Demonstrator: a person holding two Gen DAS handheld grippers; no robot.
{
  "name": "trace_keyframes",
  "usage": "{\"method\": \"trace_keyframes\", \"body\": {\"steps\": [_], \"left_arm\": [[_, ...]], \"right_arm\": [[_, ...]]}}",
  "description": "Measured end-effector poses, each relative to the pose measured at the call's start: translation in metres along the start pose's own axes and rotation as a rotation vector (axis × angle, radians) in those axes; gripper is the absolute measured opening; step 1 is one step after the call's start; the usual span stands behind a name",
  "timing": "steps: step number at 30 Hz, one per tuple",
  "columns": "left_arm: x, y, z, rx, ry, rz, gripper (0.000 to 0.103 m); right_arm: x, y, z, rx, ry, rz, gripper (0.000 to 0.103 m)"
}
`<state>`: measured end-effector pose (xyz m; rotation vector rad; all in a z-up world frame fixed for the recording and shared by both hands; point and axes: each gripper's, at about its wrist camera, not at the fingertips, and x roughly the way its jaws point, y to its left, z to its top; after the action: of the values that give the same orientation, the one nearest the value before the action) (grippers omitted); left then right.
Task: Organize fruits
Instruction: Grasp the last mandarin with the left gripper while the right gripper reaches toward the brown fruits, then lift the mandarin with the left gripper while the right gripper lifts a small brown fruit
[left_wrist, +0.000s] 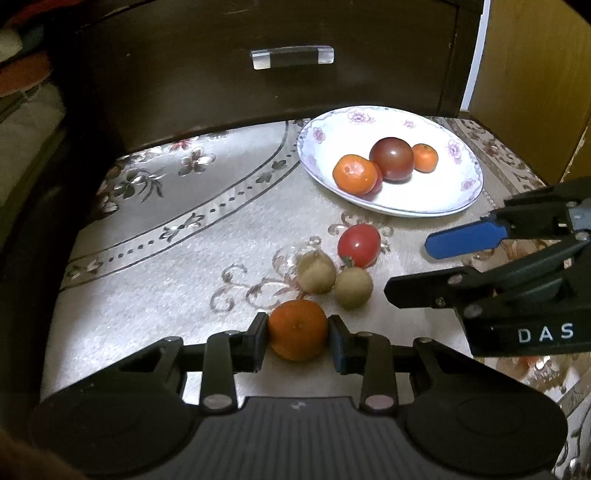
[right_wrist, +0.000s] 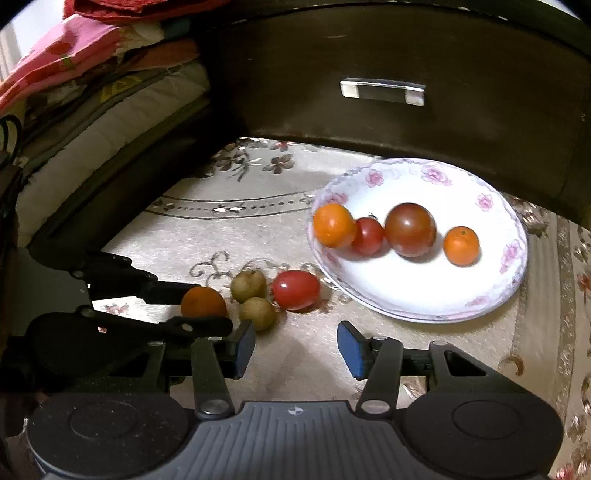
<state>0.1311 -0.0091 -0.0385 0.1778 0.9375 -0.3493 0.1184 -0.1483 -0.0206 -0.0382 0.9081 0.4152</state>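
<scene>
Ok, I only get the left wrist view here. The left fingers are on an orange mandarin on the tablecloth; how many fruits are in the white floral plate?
Observer: Four. The right wrist view shows a small red tomato in the white floral plate, which the plate's nearer orange mandarin mostly hides from you.
Reviewer: And do the right fingers hold anything?
Observer: No. The right gripper is open, with only beige embroidered tablecloth between its fingers.

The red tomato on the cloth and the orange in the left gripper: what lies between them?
Two small brownish-green fruits lie between the red tomato and the orange held by the left gripper, side by side on the cloth, clearest in the left wrist view.
</scene>
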Motion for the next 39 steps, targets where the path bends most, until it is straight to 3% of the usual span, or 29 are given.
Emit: {"method": "trace_keyframes", "body": {"steps": [10, 15, 19, 29, 39], "left_arm": [[-0.005, 0.011, -0.005, -0.029, 0.027, 0.028, 0.040], [-0.005, 0.009, -0.005, -0.015, 0.026, 0.038, 0.040], [-0.004, 0.008, -0.004, -0.014, 0.024, 0.041, 0.040], [-0.007, 0.010, -0.005, -0.043, 0.015, 0.008, 0.040], [-0.011, -0.018, -0.013, 0.044, 0.023, -0.027, 0.040]], "right_arm": [[0.017, 0.014, 0.005, -0.073, 0.007, 0.044, 0.047], [0.031, 0.014, 0.008, -0.062, 0.025, 0.048, 0.037], [0.036, 0.018, 0.008, -0.067, 0.026, 0.049, 0.023], [0.029, 0.014, 0.004, -0.061, 0.044, 0.019, 0.022], [-0.008, 0.010, -0.016, -0.106, 0.096, -0.037, 0.022]]}}
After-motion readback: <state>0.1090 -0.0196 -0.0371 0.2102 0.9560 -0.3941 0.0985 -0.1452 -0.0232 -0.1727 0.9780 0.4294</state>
